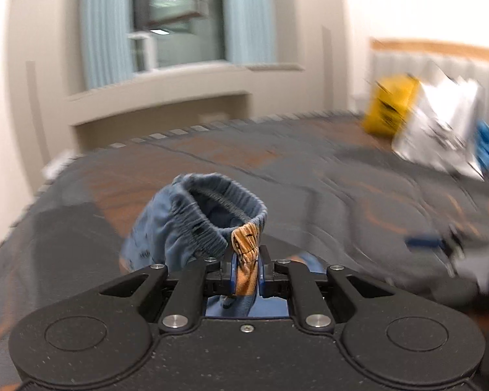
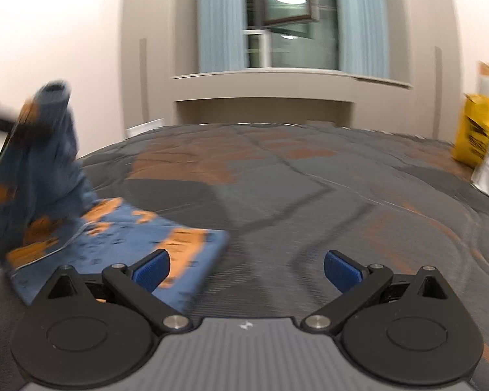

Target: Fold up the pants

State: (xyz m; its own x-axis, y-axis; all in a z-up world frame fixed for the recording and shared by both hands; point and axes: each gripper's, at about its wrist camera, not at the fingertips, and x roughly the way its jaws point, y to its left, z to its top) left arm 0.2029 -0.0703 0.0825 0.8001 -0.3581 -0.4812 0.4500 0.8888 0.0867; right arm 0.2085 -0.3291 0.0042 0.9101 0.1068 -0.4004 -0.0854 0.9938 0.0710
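Left gripper (image 1: 246,272) pinched tight on waistband of blue-orange pants (image 1: 192,224), lifted above grey-orange quilted bedspread (image 1: 309,176); pant leg trails onto it. Right gripper (image 2: 246,268) spread wide, holding nothing. Beyond bedspread: curtained window (image 2: 290,22); yellow bag (image 1: 391,107) at its far right.

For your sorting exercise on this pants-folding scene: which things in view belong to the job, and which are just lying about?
Belong to the job:
- pants, blue and orange
- left gripper, shut on the waistband
- right gripper, open, empty
- bed, the folding surface

Just lying about:
- yellow bag
- white bag
- curtains
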